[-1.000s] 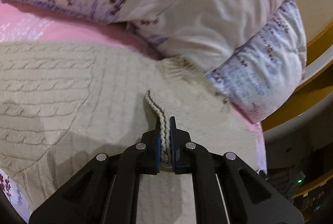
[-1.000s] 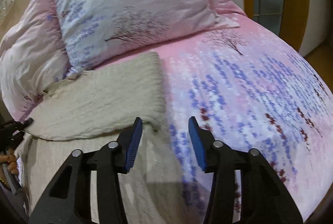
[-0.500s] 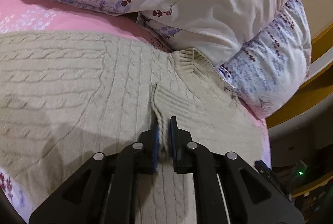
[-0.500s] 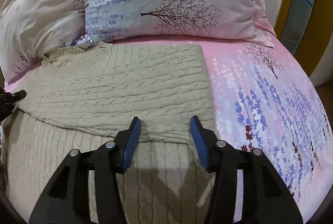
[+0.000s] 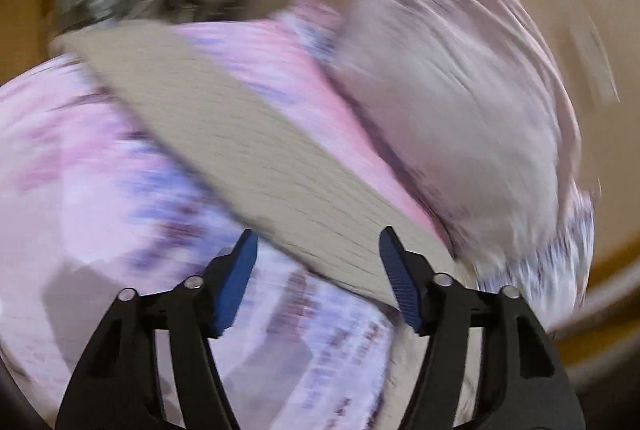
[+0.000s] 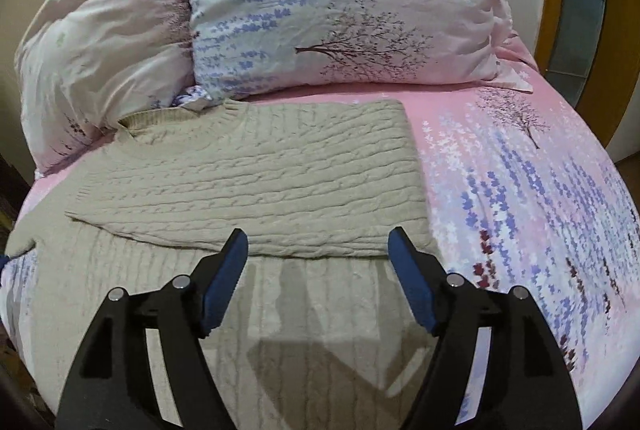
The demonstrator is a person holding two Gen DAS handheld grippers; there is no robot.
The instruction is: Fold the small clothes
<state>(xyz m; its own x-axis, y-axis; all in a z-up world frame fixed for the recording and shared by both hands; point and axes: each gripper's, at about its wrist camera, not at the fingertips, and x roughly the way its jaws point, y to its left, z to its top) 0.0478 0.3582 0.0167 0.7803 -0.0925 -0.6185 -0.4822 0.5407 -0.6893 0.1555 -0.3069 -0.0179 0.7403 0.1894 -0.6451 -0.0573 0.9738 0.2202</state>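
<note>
Both grippers, left gripper (image 5: 314, 272) and right gripper (image 6: 318, 270), have just been opening and hold nothing, so the loosely laid fold of the beige sweater (image 6: 256, 182) could slump on the soft bedsheet (image 6: 520, 190).

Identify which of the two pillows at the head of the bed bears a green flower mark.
The right-hand pillow, printed with a bare tree; the left pillow is plainer pink.

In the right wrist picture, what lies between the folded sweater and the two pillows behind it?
In the right wrist view, a narrow strip of pink bedsheet separates the sweater from the floral pillow. At the left pillow, the collar nearly meets it.
</note>
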